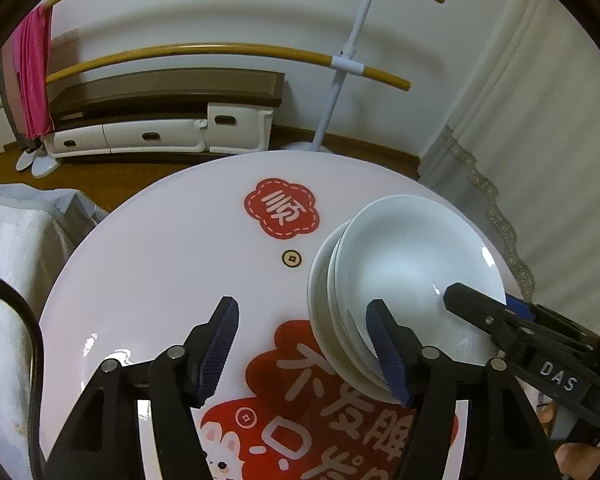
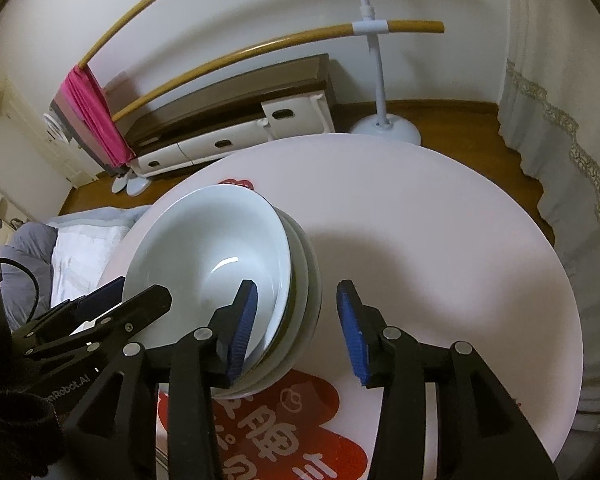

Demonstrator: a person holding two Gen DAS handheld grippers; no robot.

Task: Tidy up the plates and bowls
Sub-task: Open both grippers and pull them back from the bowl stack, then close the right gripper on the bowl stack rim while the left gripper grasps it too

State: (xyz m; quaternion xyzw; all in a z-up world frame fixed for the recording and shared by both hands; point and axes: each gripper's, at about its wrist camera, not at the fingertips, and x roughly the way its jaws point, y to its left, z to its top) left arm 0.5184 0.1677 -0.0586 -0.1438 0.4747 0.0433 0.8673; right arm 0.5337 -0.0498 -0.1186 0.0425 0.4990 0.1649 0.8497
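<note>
One stack [image 1: 380, 280] of white dishes sits on the round table [image 1: 160, 260], and I count about four in it: a deep bowl [image 2: 216, 248] on top and three or so rims showing under it, though the lower ones blur together. The table is one white disc with red printed patches. Behind it are one rack with two wooden rails [image 1: 204, 50], one pink towel [image 1: 34, 80] and one low cabinet [image 1: 160, 120].

The bowl is plain glossy white, wide and rounded, with a bright glint on its inner wall. It rests slightly off-centre on the stack, its rim overhanging on the side toward my left claw. The stack stands on the table's near half, between my two claws.

My left claw [image 1: 304, 344] points steeply down with its jaws apart and nothing pinched; its right finger [image 1: 388, 352] stands in front of the stack's edge, the other over bare table. My right claw [image 2: 296, 328] also tilts down, jaws parted and gripping nothing: one pad [image 2: 242, 328] lies over the bowl's inside, the other outside the stack, so the rims sit between them.
</note>
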